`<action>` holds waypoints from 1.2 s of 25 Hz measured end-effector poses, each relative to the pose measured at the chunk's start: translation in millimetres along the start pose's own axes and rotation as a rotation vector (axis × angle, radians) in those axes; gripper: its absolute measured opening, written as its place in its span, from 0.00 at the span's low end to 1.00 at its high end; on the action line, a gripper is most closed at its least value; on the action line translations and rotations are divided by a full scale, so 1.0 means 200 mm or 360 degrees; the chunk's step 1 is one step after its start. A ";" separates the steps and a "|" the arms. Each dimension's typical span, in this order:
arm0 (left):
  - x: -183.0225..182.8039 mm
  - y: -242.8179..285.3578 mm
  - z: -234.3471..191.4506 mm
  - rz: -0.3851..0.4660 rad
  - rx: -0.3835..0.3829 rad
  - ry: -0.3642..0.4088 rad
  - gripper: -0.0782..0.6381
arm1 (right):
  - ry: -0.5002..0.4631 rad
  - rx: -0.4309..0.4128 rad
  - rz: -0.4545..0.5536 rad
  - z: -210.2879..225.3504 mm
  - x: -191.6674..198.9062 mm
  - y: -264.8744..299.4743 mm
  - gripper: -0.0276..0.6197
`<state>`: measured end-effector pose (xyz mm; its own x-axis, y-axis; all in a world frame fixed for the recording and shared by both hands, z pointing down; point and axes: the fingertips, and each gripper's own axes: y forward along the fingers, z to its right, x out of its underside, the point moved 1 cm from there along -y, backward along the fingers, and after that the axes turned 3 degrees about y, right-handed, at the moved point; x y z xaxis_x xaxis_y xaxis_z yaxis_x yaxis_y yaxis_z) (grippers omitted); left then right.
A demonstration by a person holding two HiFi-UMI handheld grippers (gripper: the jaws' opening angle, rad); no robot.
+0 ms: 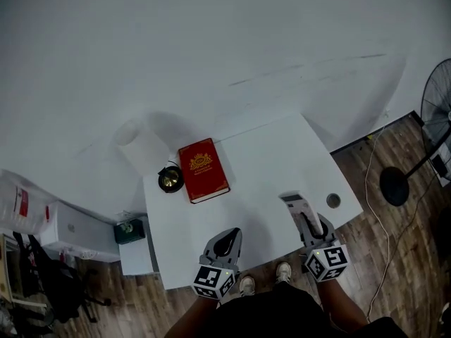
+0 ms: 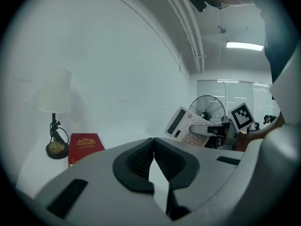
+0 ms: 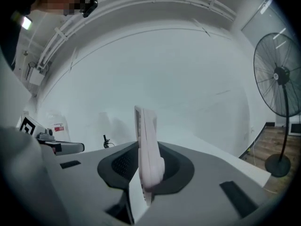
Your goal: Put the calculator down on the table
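The white calculator [image 1: 294, 203] is held over the near right part of the white table [image 1: 261, 153], with my right gripper [image 1: 306, 222] shut on its lower end. In the right gripper view the calculator [image 3: 145, 140] stands edge-on and upright between the pads of my right gripper [image 3: 148, 160]. In the left gripper view the calculator [image 2: 184, 126] shows its display and keys, tilted. My left gripper [image 1: 226, 241] hovers at the table's near edge, left of the right one. Its jaws [image 2: 153, 141] are shut with nothing between them.
A red book [image 1: 203, 170] lies at the table's far left, beside a lamp [image 1: 170, 179] with a white shade [image 1: 144, 147]. A round cable hole [image 1: 333, 201] sits near the right edge. A standing fan [image 1: 431, 129] is on the wooden floor to the right.
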<state>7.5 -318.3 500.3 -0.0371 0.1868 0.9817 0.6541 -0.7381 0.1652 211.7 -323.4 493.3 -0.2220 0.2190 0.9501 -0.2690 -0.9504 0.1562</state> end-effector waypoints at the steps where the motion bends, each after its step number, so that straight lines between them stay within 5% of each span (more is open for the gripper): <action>1: 0.00 -0.01 -0.02 -0.0004 -0.0022 -0.0003 0.14 | 0.0040 -0.0013 -0.0022 0.00 0.03 0.04 0.19; 21: 0.14 -0.14 -0.16 -0.0117 -0.0247 -0.0122 0.14 | 0.0907 -0.0023 -0.0567 0.07 0.70 0.38 0.19; 30: 0.17 -0.18 -0.21 -0.0141 -0.0306 -0.0144 0.14 | 0.0952 -0.0042 -0.0686 -0.01 0.86 0.46 0.19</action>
<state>-48.7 -313.4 532.6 -0.0143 0.3074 0.9515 0.4949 -0.8247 0.2738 147.5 -373.5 670.6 -0.5626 0.6619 0.4954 -0.4684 -0.7489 0.4687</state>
